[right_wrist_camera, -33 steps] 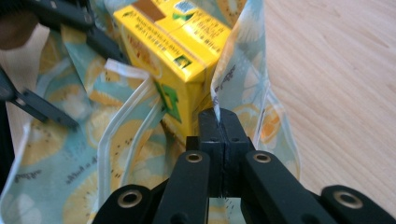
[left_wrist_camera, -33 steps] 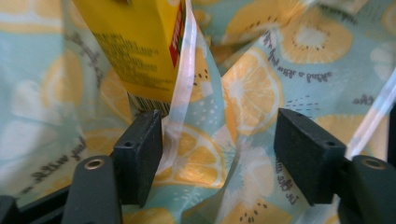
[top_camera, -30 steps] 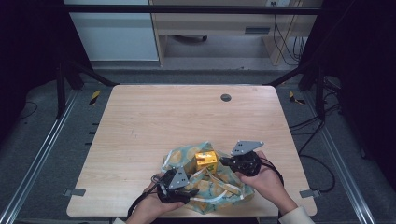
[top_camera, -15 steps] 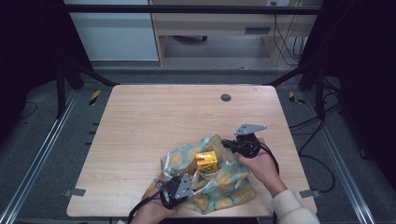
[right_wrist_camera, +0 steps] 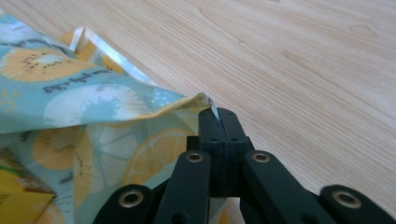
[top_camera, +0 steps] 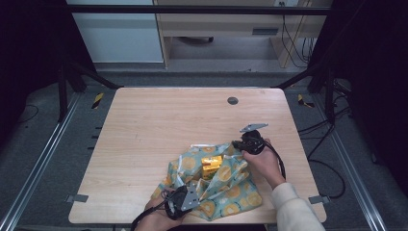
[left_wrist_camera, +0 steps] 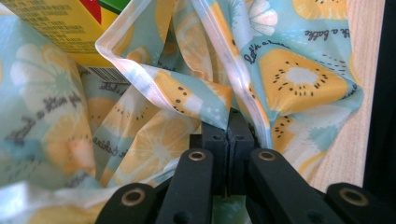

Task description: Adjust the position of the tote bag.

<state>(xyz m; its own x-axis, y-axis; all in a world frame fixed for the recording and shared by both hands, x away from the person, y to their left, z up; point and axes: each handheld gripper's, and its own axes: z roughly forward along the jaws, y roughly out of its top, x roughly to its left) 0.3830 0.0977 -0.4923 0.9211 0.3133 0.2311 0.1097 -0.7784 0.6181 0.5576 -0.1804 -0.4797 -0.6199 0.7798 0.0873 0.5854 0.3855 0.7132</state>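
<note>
At the table's [top_camera: 144, 125] near edge, our left gripper [top_camera: 185, 198] has just closed, clamping a fold of the fruit-print cloth [top_camera: 231, 190]. The cloth surrounds a yellow box [top_camera: 211, 166]. Our right gripper [top_camera: 239, 144] pinches the cloth's far corner; bare wood lies beyond.

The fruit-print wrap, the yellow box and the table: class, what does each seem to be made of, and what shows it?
Fruit-print wrap: thin, glossy plastic-looking sheet, possibly coated fabric; it creases sharply and has a clear shiny edge.
Yellow box: probably printed cardboard; flat faces, barcode.
Table: matte pale wood or wood-look laminate; grain lines.
</note>
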